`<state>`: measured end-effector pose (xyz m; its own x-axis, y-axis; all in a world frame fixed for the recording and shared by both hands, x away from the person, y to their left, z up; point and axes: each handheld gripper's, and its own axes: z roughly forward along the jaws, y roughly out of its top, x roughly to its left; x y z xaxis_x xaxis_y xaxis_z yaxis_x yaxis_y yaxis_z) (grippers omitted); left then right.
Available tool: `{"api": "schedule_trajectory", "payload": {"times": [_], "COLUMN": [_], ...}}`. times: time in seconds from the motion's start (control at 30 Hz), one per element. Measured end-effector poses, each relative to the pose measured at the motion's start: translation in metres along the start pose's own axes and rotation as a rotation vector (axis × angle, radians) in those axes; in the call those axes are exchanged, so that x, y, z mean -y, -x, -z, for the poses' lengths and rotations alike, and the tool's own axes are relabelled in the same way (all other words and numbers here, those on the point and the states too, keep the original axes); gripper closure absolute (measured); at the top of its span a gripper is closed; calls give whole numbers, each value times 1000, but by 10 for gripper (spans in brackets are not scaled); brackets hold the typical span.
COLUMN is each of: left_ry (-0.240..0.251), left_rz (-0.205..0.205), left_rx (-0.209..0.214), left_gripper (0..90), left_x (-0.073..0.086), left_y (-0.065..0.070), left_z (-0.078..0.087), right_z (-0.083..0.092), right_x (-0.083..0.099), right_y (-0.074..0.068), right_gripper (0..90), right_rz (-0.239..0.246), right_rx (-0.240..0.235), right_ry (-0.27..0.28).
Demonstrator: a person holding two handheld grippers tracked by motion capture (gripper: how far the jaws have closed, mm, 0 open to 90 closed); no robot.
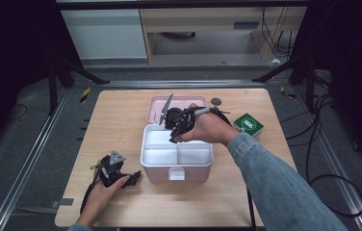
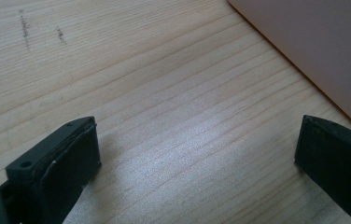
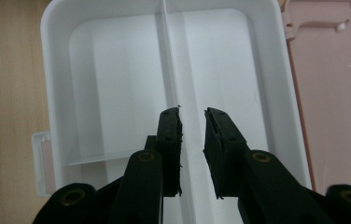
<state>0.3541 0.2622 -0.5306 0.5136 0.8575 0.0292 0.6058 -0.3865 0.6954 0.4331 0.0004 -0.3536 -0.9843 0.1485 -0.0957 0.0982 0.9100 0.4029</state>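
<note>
Both grippers are at the wooden table (image 1: 121, 120), one resting and one at work. At the near left of the high view, the left gripper (image 1: 132, 179) lies low on the tabletop in the person's left hand (image 1: 103, 192), just beside the front left corner of the pink box (image 1: 157, 174); its jaws stand wide apart with bare wood between them, and in the left gripper view the box's pink wall (image 2: 323, 56) fills the upper right corner. The right gripper (image 3: 193, 140), held in the right hand (image 1: 208, 129), points down into the white tray (image 3: 57, 60) that sits in the open box. Its jaws are narrow, with a small gap, and they straddle the tray's long upright divider (image 3: 166, 56); whether the pads press on it cannot be told. The box's pink lid (image 1: 181, 101) lies open flat behind the tray. A green packet (image 1: 249, 125) sits near the right edge of the table, well apart from the box.
</note>
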Motion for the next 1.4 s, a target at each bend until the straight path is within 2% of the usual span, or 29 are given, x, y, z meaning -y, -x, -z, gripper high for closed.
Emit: {"api": "schedule_trajectory", "payload": {"times": [0.47,0.87,1.4], "left_ry": [-1,1,1], "left_rz": [-2,-2,-3], "left_rx": [1,2,2], "left_gripper": [0,0,0], "left_x": [0,0,1], "left_y": [0,0,0], "left_z": [0,0,0], "right_z": [-21,-32,-41], "right_x": [-7,-7,-10], "right_y": [1,4,5], "right_gripper": [752,755,831], "right_rz": [56,88,135], "right_rx": [-31,-59,-86], "right_ry": [-57,-92,-144]}}
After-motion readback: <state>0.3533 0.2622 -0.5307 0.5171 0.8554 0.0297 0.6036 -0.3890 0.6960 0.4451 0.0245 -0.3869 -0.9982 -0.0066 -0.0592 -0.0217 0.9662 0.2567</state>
